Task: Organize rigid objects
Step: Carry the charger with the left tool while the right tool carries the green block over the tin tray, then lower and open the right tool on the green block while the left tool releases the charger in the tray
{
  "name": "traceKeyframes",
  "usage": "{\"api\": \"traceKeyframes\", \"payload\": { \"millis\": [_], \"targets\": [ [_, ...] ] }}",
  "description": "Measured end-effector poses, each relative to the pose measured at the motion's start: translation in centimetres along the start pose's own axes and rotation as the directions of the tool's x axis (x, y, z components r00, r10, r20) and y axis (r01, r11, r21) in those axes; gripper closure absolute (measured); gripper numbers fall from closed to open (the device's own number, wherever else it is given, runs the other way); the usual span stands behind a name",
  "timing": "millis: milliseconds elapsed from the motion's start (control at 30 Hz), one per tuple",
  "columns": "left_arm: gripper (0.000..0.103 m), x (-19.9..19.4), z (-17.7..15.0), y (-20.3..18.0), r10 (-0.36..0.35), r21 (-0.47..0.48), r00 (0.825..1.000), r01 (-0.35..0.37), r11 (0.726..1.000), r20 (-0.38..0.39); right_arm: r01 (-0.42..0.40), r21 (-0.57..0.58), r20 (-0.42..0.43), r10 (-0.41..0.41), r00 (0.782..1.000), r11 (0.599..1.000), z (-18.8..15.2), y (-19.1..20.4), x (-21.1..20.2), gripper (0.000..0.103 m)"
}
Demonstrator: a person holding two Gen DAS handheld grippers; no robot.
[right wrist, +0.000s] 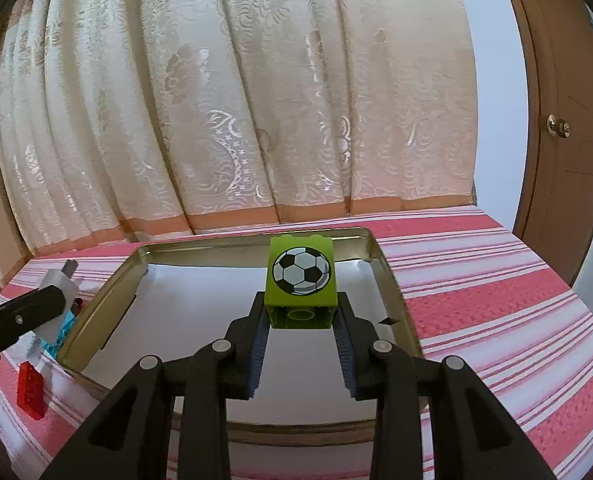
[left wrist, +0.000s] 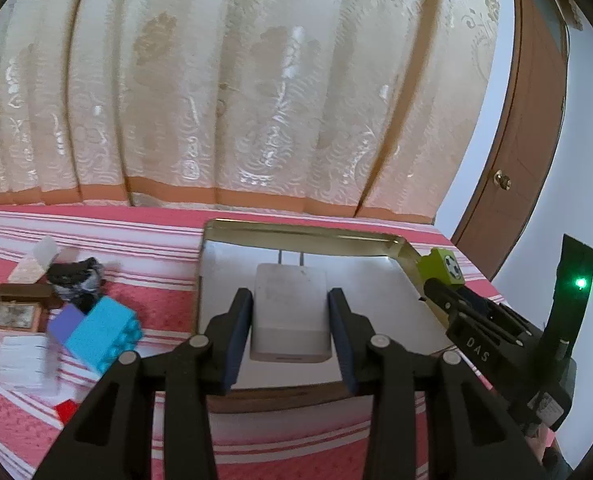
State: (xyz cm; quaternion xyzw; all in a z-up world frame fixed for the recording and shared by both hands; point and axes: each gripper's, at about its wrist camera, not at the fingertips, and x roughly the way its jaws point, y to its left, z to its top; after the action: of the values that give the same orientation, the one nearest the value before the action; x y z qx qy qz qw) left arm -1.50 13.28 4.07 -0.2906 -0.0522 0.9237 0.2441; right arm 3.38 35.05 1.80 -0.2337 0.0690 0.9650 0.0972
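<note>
Both loads hang over the tray (right wrist: 392, 280), left gripper (left wrist: 290, 316) clamping the white charger (left wrist: 290, 312), right gripper (right wrist: 301, 314) pinching the green football block (right wrist: 301, 276); lowering and releasing comes next.

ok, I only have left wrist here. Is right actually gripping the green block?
Observer: Yes. The right gripper is shut on the green block, one finger on each side.
Operator: Orientation?
Observer: The football face and hollow underside both show to the right wrist camera; the studs are on the far end.
Operator: Over the tray?
Observer: Yes, it is in line with the far part of the tray. I cannot tell whether it touches the floor.
</note>
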Motion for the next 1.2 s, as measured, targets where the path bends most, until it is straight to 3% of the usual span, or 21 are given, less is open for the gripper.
{"api": "traceKeyframes", "payload": {
  "millis": [467, 700, 1200],
  "targets": [
    [0.065, 3.2, 0.0, -3.2, 0.003, 0.023, 1.000, -0.003, 1.000, -0.027, 0.034, -0.032, 0.011, -0.033, 0.999, 0.999, 0.6, -1.7, 0.6, 0.069],
    [0.065, 5.6, 0.0, -4.7, 0.051, 0.034, 0.998, -0.049, 0.998, -0.038, 0.066, -0.076, -0.011, -0.067, 0.998, 0.995, 0.5, -1.8, 1.7, 0.069],
    [0.065, 8.3, -1.4, -4.9, 0.179, 0.070, 0.981, -0.173, 0.982, -0.078, 0.006, -0.092, -0.096, -0.014, 0.995, 0.996, 0.6, -1.2, 3.7, 0.069]
  ]
}}
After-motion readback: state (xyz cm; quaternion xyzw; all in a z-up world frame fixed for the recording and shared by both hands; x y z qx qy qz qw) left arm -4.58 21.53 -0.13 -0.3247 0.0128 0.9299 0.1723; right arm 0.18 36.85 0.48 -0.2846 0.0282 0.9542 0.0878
